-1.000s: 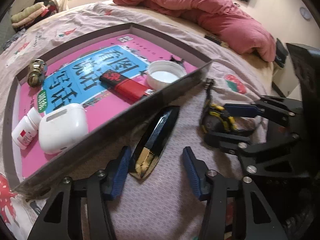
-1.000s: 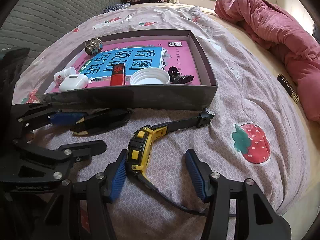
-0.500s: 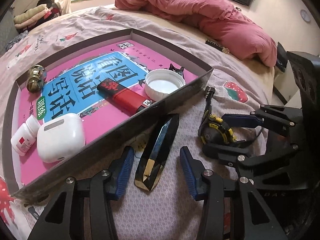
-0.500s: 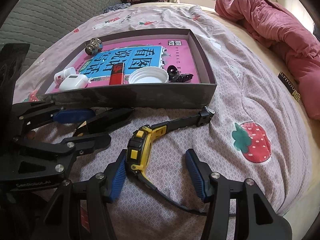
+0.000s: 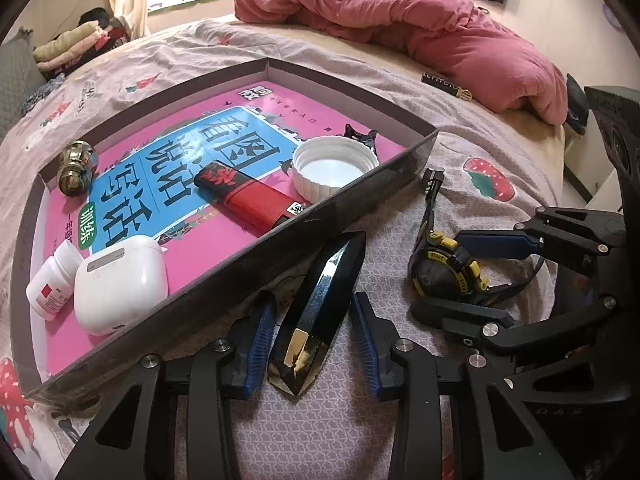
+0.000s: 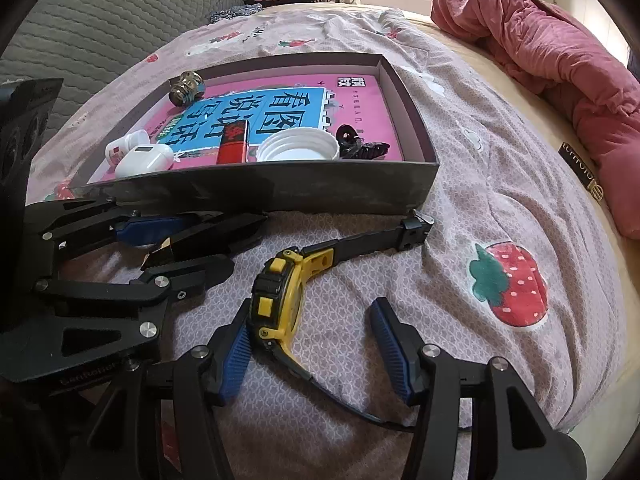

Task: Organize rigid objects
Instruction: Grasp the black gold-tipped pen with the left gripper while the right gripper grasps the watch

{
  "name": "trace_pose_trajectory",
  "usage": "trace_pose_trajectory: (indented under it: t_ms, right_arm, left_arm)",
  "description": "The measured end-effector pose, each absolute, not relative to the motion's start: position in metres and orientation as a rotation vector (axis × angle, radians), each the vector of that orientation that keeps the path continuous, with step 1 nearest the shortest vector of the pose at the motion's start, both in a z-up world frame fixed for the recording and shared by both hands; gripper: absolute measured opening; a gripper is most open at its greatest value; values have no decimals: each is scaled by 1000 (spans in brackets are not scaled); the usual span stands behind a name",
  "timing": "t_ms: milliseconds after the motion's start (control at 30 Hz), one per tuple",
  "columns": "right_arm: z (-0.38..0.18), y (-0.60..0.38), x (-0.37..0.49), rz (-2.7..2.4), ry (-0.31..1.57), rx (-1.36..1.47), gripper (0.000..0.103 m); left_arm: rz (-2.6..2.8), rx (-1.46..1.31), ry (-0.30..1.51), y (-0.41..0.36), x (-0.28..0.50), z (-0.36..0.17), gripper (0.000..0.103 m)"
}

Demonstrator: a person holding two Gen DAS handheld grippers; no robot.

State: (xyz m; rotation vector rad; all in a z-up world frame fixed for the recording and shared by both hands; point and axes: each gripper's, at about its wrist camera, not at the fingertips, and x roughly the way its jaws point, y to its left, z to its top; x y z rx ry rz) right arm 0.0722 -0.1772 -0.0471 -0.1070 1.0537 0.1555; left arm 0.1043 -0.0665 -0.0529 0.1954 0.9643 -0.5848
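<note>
A black faceted pointed piece with a gold end lies on the bedspread, just outside the near wall of the dark grey box. My left gripper straddles it. Its jaws are closing, and a strip of cloth still shows between the left pad and the piece. A yellow and black watch lies between the fingers of my right gripper, which is open. The watch case rests against the right gripper's left pad.
The box holds a brass knob, a white pill bottle, a white earbud case, a red and black lighter, a white lid and a black hair clip. A pink quilt is heaped at the far right.
The left gripper's jaws have narrowed around the black pointed piece and it has shifted slightly along it. The right gripper and the watch have not moved.
</note>
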Motion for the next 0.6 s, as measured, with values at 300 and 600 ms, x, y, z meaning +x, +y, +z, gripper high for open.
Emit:
trace_pose_trajectory:
  t_ms: [300,600]
  right_arm:
    - [-46,-177,72,162,1034,-84,38]
    - [-43,-187,74,181,1032,-6,25]
  left_arm:
    - [-574,190,968,-68,104,-55,39]
    - [-530,166,992,-71,105,-55,39]
